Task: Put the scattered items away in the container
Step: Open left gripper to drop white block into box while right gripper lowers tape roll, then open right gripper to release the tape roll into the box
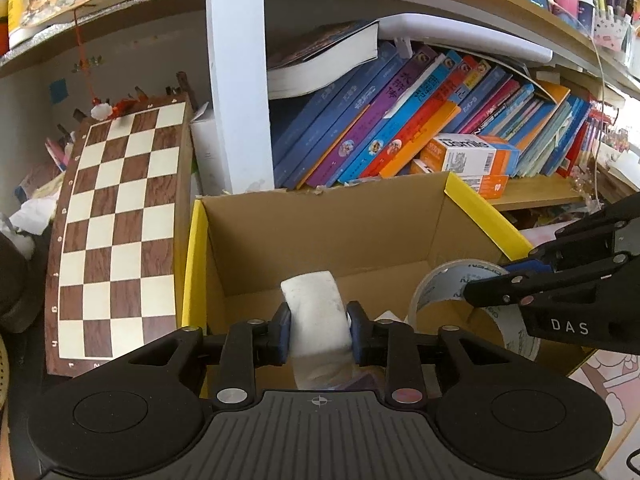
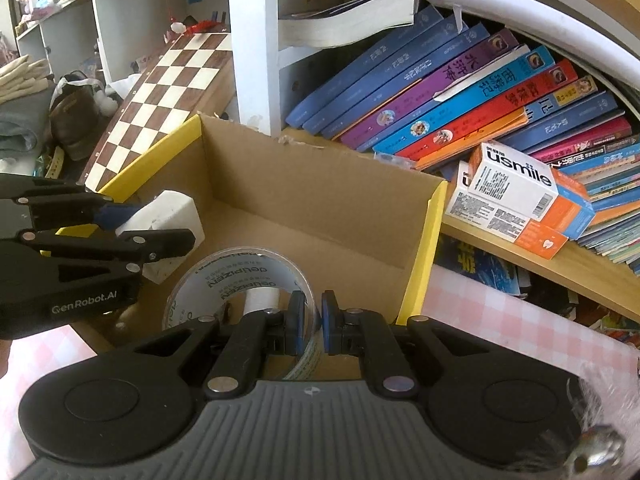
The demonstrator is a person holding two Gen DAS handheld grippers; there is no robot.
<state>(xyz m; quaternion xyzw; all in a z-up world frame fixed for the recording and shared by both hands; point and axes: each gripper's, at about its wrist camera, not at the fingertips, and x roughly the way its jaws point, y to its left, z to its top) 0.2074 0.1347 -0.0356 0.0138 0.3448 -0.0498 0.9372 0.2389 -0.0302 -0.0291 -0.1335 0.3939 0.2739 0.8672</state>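
Our left tool (image 1: 318,334) pinches a white block (image 1: 316,312) over the cardboard box (image 1: 320,232); our right tool (image 2: 311,322) pinches the wall of a clear tape roll (image 2: 240,276) at its five o'clock, also above the opening. Both tools crowd close, so a release could knock one item into the other tool, or bounce the roll off the yellow rim (image 2: 420,260). The box floor beneath is mostly hidden; its contents we cannot tell.
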